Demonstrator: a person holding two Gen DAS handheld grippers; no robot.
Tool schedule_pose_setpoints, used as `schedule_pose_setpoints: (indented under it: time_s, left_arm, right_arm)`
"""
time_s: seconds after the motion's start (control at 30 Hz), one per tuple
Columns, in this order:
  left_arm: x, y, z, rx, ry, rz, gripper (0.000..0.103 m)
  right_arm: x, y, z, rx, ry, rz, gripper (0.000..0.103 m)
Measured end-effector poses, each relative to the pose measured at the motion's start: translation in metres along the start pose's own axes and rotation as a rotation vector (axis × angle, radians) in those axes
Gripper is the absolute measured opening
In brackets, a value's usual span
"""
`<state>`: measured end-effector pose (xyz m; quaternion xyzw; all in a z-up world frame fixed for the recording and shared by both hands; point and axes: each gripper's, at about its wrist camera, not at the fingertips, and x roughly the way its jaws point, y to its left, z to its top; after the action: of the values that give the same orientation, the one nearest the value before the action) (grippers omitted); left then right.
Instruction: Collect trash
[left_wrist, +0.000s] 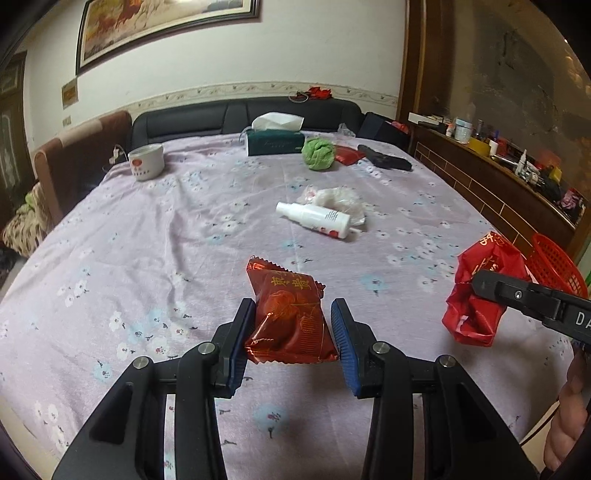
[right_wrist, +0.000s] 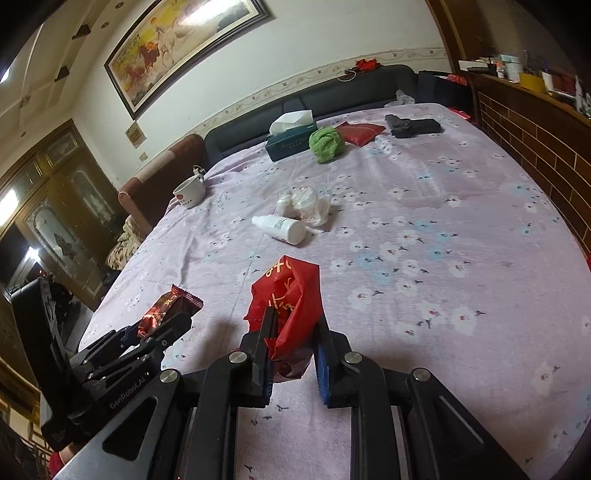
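Pinching a foil snack packet (left_wrist: 290, 321) by its lower half, the left hand-held gripper (left_wrist: 291, 332) holds it above the bed (left_wrist: 147, 258); the right hand-held gripper (right_wrist: 291, 354) clamps a crumpled red wrapper (right_wrist: 286, 299). Both look light, crinkly and slippery, best gripped mid-body.

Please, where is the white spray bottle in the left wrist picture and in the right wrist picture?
Left wrist: the white spray bottle lies right of centre, cap to the left.
Right wrist: it lies just left of centre, cap to the left.
Shared landmark: the crumpled clear plastic bag right behind it.
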<state>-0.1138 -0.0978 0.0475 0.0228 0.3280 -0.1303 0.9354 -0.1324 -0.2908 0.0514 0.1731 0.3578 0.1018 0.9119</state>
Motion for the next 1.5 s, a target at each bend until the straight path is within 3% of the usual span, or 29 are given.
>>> schedule_pose_setpoints:
  time_s: [0.37, 1.07, 1.5]
  left_arm:
    - [-0.043, -0.017, -0.003, 0.046, -0.083, 0.022, 0.041]
    - [-0.031, -0.024, -0.001, 0.057, -0.059, -0.003, 0.041]
    - [-0.023, -0.014, 0.007, 0.009, -0.033, -0.051, 0.041]
  right_arm:
    - [-0.042, 0.003, -0.010, -0.004, -0.063, 0.003, 0.020]
    - [-0.046, -0.003, -0.010, 0.018, -0.059, -0.005, 0.020]
    - [-0.046, -0.021, -0.008, 0.056, -0.062, -0.013, 0.020]
